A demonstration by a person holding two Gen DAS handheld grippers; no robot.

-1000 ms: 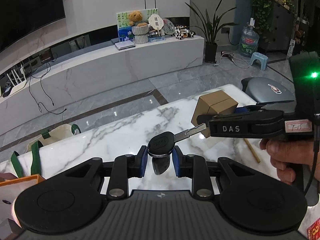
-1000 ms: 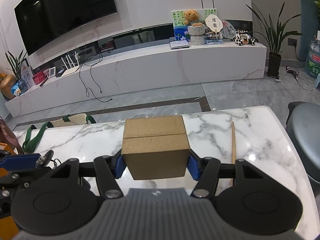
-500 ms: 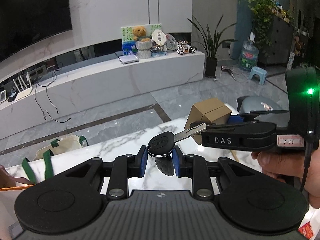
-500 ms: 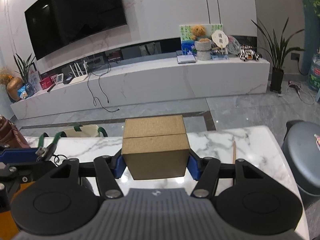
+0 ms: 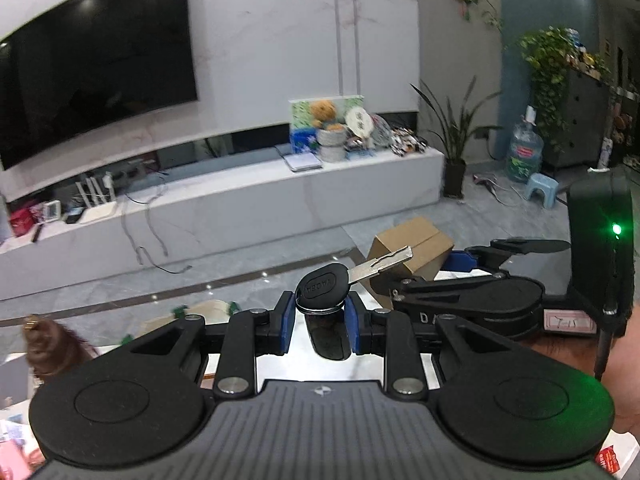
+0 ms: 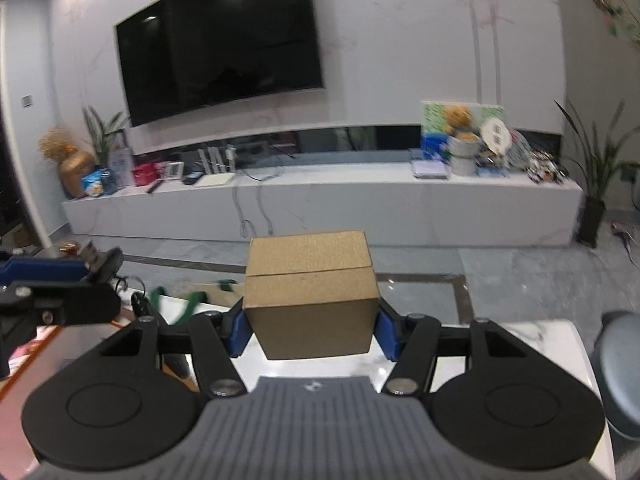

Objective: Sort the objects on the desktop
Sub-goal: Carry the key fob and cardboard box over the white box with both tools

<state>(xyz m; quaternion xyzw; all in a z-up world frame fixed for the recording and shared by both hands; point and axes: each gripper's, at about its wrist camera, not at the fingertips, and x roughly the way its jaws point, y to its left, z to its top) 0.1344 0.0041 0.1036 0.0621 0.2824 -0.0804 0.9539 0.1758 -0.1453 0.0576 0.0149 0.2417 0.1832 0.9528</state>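
Marble desk [image 6: 536, 332] edge is now barely seen below, both loads having been raised: key [image 5: 325, 288] is clamped in left tool [image 5: 320, 320], cardboard box [image 6: 312, 296] in right tool [image 6: 312, 328] (carrying underway, presumably)

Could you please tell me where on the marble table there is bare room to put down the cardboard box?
Bare marble table shows right of the cardboard box, up to the grey chair, and directly under the box. The left is crowded: the left gripper with the car key and the green-handled bag sit there.
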